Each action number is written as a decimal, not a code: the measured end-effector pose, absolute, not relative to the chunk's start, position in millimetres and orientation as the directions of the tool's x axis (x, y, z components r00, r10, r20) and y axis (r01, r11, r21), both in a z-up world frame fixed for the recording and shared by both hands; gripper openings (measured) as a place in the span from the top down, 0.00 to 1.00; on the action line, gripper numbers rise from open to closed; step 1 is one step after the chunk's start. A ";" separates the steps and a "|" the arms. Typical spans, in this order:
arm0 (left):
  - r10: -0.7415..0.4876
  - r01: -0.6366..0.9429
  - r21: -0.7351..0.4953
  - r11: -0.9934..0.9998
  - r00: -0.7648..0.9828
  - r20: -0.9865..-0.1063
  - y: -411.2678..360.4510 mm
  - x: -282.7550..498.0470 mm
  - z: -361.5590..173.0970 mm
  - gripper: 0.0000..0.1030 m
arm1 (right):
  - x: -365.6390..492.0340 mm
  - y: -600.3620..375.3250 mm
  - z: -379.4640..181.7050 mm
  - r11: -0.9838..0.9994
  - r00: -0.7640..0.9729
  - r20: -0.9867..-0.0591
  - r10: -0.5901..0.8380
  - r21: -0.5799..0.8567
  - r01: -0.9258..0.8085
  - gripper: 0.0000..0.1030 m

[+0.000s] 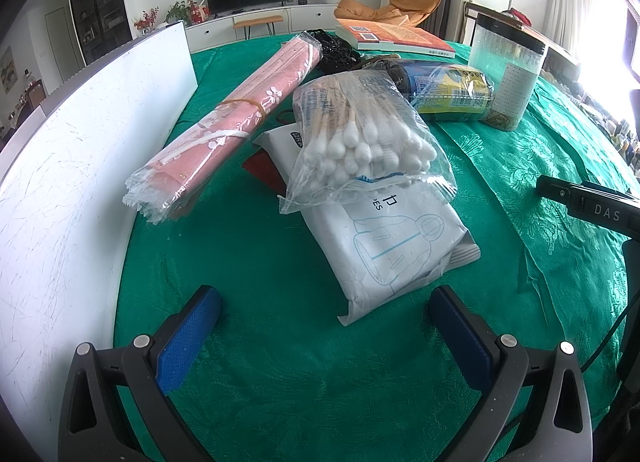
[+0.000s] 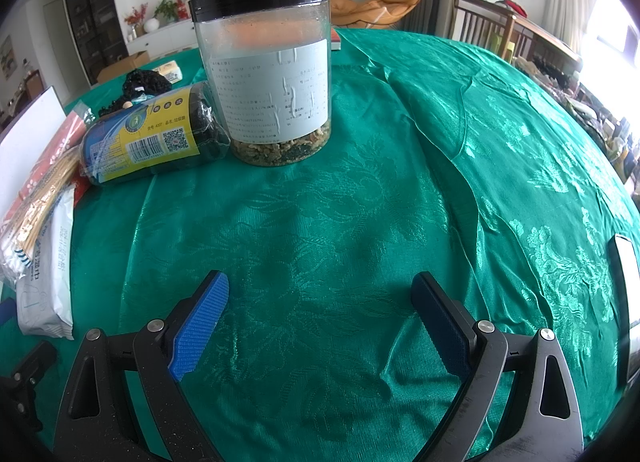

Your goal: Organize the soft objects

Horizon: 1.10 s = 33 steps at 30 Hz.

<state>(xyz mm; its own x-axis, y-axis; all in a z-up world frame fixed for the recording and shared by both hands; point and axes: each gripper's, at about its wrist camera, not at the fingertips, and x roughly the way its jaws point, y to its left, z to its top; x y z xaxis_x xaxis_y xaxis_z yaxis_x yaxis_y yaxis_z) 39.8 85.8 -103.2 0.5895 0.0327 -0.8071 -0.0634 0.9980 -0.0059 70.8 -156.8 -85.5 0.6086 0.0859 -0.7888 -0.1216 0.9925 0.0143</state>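
Haven't grabbed anything yet, both my left tongs [image 1: 320,326] and right tongs [image 2: 320,314] are spread empty, next probably pinching the flat white plastic wipes pack [image 1: 396,238]

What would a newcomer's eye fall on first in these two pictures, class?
Probably the clear bag of cotton swabs, lying on top of a white wipes pack in the middle of the green tablecloth, with a pink rolled pack to its left. In the right wrist view, the tall black-lidded jar stands upright, a roll of bags lying beside it.
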 end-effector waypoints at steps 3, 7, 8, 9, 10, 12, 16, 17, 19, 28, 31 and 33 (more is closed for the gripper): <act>0.033 -0.063 -0.006 0.998 0.590 -0.807 85.8 39.9 -103.3 0.00 | 69.8 -155.9 -86.9 0.992 0.609 -0.789 0.086 0.014 -0.122 0.08; 0.032 -0.063 -0.006 0.998 0.590 -0.807 86.8 39.8 -103.3 0.00 | 70.3 -156.3 -86.2 0.992 0.609 -0.789 0.086 0.014 -0.122 0.08; 0.032 -0.063 -0.006 0.998 0.590 -0.807 85.9 39.9 -103.3 0.00 | 69.6 -155.7 -87.2 0.992 0.609 -0.789 0.086 0.014 -0.122 0.08; 0.032 -0.063 -0.007 0.998 0.590 -0.807 86.7 39.8 -103.2 0.00 | 70.0 -156.0 -86.6 0.992 0.609 -0.789 0.086 0.014 -0.122 0.08; 0.032 -0.063 -0.007 0.998 0.590 -0.807 86.2 39.9 -103.3 0.00 | 69.7 -155.8 -87.0 0.992 0.609 -0.789 0.086 0.014 -0.122 0.08; 0.033 -0.063 -0.006 0.998 0.590 -0.807 85.8 39.9 -103.3 0.00 | 70.1 -156.1 -86.5 0.992 0.609 -0.789 0.086 0.014 -0.122 0.08; 0.033 -0.064 -0.006 0.998 0.590 -0.807 86.0 39.8 -103.3 0.00 | 69.9 -155.9 -86.9 0.992 0.609 -0.789 0.086 0.014 -0.122 0.08; 0.033 -0.064 -0.006 0.998 0.590 -0.807 86.5 39.8 -103.2 0.00 | 69.8 -155.9 -86.9 0.992 0.609 -0.789 0.086 0.014 -0.122 0.08; 0.033 -0.064 -0.006 0.998 0.590 -0.807 86.8 39.7 -103.2 0.00 | 69.9 -155.9 -86.9 0.992 0.609 -0.789 0.086 0.014 -0.122 0.08; 0.033 -0.064 -0.006 0.998 0.590 -0.807 86.2 39.7 -103.2 0.00 | 69.6 -155.4 -87.0 0.992 0.609 -0.789 0.085 0.014 -0.122 0.08; 0.033 -0.064 -0.006 0.998 0.590 -0.807 86.7 39.7 -103.2 0.00 | 69.3 -155.1 -87.1 0.992 0.609 -0.789 0.085 0.013 -0.122 0.08; 0.033 -0.064 -0.006 0.998 0.590 -0.807 86.6 39.7 -103.2 0.00 | 69.6 -155.2 -86.7 0.993 0.609 -0.789 0.085 0.013 -0.121 0.08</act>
<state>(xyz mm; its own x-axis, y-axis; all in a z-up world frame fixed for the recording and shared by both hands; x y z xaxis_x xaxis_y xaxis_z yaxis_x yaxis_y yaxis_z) 39.7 86.6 -103.2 0.5900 0.0334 -0.8067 -0.0645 0.9979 -0.0059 69.6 -155.2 -86.7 0.6087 0.0851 -0.7888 -0.1215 0.9925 0.0133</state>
